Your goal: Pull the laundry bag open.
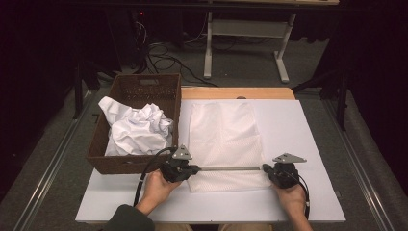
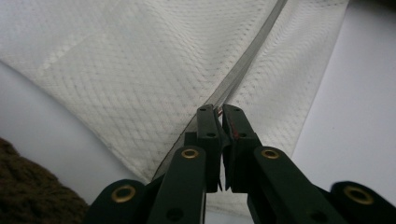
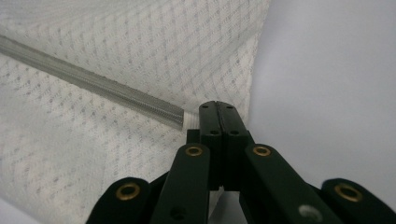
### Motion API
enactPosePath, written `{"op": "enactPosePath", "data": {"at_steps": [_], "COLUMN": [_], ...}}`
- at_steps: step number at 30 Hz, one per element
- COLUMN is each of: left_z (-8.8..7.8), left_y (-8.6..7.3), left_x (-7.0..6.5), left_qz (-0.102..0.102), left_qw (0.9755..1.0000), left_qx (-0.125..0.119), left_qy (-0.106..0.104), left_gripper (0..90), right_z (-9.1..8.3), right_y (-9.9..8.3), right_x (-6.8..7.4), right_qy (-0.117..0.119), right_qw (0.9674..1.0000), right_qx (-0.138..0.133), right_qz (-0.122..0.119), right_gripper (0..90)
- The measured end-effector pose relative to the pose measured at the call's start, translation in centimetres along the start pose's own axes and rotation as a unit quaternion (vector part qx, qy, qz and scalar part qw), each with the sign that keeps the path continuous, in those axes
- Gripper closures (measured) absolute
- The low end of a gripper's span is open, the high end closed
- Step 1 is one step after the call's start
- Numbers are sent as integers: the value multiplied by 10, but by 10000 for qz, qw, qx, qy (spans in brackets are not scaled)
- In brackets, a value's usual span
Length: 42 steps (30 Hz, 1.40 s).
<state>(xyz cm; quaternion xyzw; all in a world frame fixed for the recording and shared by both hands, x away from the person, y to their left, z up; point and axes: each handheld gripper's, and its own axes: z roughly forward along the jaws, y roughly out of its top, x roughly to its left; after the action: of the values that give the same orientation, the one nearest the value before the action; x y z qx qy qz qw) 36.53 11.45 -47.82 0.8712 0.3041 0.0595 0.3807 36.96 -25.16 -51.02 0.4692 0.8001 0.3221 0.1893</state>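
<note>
Left tongs (image 1: 195, 169): clamped on one end of the grey strip (image 1: 231, 168).
Right tongs (image 1: 267, 169): pressed together at the strip's other end.
Strip: one, stretched taut between both tongs, long axis side to side above the cloth's near edge.
White mesh cloth (image 1: 223, 137): one, flat on the desk (image 1: 308, 144), long axis running away.
Basket (image 1: 139, 89): one, far left, holding crumpled white cloth (image 1: 137, 130).
Writing: none readable.

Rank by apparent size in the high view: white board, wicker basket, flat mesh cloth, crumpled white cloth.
1. white board
2. wicker basket and flat mesh cloth: look about alike, so I won't rank them against each other
3. crumpled white cloth; part of it may lie hidden in the basket.
</note>
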Motion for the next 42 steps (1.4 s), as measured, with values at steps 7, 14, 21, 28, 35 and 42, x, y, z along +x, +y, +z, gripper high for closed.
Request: {"op": "enactPosePath", "data": {"at_steps": [7, 14, 21, 28, 35, 42], "left_z": [-4, -11, -14, -18, -14, -11], "left_y": [-3, -9, -12, -19, -22, -28], "left_x": [-4, -4, -6, -1, -6, -6], "left_qz": [160, 154, 210, 80, 87, 54], "left_qw": [9997, 9991, 9985, 9980, 9960, 9946], "left_qx": [-27, 19, 60, 47, 280, 449], "left_qy": [202, 388, 503, 621, 841, 930], "left_gripper": [866, 866, 866, 866, 865, 863], "right_z": [0, 0, 0, 0, 0, 0], "right_y": [0, 0, 0, 0, 0, 0], "right_x": [0, 1, 1, 2, 4, 5], "right_qy": [-3, -7, -22, -78, -110, -148], "right_qw": [10000, 10000, 10000, 10000, 9999, 9999], "right_qx": [-2, 8, 7, -7, -11, -5], "right_qz": [-8, 5, 14, -34, -17, -72], "right_gripper": [900, 900, 900, 900, 900, 900]}}
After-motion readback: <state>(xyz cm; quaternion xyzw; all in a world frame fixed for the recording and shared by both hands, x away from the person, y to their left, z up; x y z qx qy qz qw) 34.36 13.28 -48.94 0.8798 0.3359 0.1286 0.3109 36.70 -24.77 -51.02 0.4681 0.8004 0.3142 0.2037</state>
